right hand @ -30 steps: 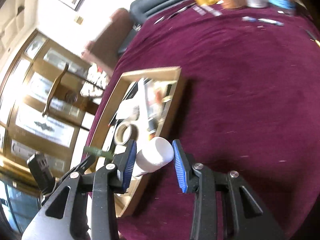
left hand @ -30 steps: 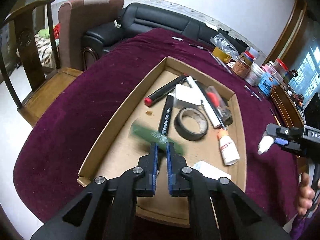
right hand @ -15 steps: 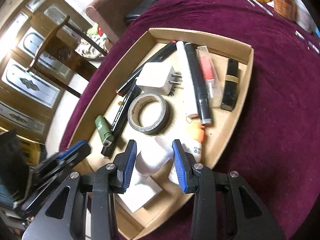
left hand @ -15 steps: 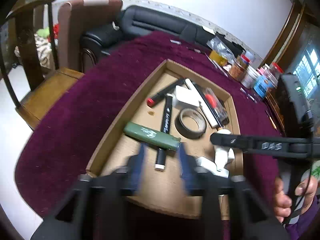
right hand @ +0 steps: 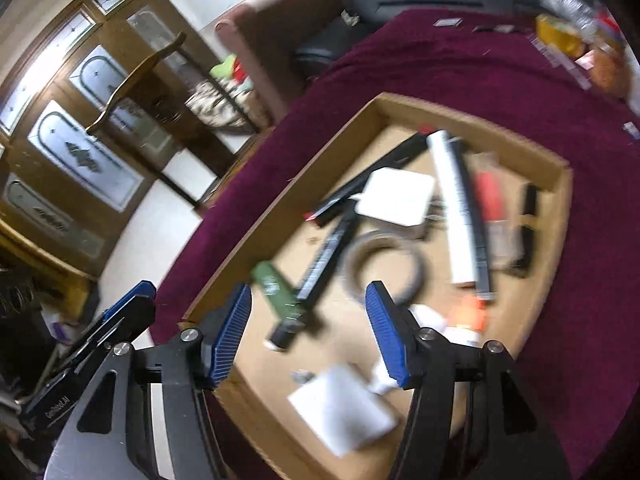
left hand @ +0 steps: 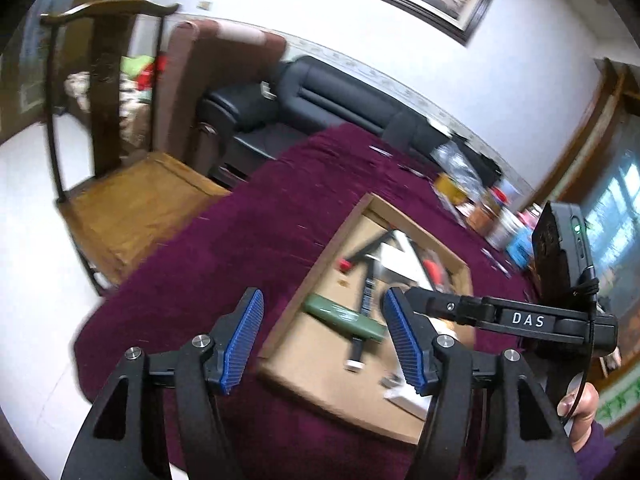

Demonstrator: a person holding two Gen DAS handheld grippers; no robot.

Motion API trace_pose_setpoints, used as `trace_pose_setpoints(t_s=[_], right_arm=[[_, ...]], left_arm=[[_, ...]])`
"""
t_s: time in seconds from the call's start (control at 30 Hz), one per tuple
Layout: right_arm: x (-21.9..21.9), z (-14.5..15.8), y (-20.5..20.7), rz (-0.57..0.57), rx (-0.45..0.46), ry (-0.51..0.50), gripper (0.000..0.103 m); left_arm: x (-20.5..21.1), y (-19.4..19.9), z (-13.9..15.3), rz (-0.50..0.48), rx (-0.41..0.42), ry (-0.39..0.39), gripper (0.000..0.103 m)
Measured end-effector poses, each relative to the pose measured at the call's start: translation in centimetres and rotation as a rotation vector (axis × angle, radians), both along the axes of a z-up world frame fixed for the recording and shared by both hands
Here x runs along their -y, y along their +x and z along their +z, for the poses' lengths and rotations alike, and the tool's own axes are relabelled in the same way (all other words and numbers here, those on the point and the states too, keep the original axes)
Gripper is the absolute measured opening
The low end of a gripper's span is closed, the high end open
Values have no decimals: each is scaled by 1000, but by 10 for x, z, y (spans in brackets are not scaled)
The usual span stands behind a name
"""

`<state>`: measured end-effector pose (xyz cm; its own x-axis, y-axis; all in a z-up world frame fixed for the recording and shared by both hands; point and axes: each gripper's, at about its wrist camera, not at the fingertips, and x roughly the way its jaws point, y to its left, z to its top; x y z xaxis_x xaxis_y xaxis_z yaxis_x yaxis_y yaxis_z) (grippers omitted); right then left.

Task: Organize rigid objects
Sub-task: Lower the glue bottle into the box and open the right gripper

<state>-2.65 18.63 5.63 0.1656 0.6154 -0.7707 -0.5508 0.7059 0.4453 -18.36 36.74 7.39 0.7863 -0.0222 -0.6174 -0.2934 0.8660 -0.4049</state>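
Observation:
A shallow cardboard tray (right hand: pixel 264 216) lies on the purple tablecloth and also shows in the left wrist view (left hand: pixel 320 384). In it lie a green lighter (right hand: pixel 276 292) (left hand: pixel 344 318), black markers (right hand: pixel 328 252), a tape roll (right hand: pixel 384 264), a white charger (right hand: pixel 396 200), a white bottle (right hand: pixel 430 316) and a white card (right hand: pixel 344 410). My right gripper (right hand: pixel 308 332) is open and empty above the tray's near end. My left gripper (left hand: pixel 322 344) is open and empty above the tray's near left edge. The right gripper's body (left hand: pixel 520 320) crosses the left wrist view.
Jars and tins (left hand: pixel 500 220) stand at the table's far right. A wooden chair (left hand: pixel 120 184) and a black sofa (left hand: pixel 320 104) stand beyond the table's left and far sides. A wooden cabinet (right hand: pixel 72 152) is at the left of the right wrist view.
My left gripper has let go of the green lighter, opened and drawn back. My right gripper has carried the white bottle over the tray, released it there and opened.

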Motion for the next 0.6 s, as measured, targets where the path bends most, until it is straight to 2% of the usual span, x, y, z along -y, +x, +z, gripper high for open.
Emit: trace_pose_setpoints(t_s=[0.07, 0.2, 0.3, 0.4, 0.47, 0.6], right_arm=[[-14, -10, 4, 19, -35, 5, 59], [-35, -29, 5, 70, -144, 38, 60], [-42, -33, -8, 157, -199, 85, 61], [-40, -25, -24, 279, -242, 170, 60], [-31, -19, -27, 277, -204, 170, 60], [12, -4, -24, 127, -47, 95, 61]], left_arm=[[-10, -7, 1, 49, -1, 17, 66], [-23, -16, -2, 101, -5, 25, 67], [-29, -16, -5, 123, -12, 35, 67], [-23, -12, -6, 119, -24, 55, 67], [-14, -8, -5, 108, -29, 88, 67], [12, -4, 5, 116, -23, 194, 71]])
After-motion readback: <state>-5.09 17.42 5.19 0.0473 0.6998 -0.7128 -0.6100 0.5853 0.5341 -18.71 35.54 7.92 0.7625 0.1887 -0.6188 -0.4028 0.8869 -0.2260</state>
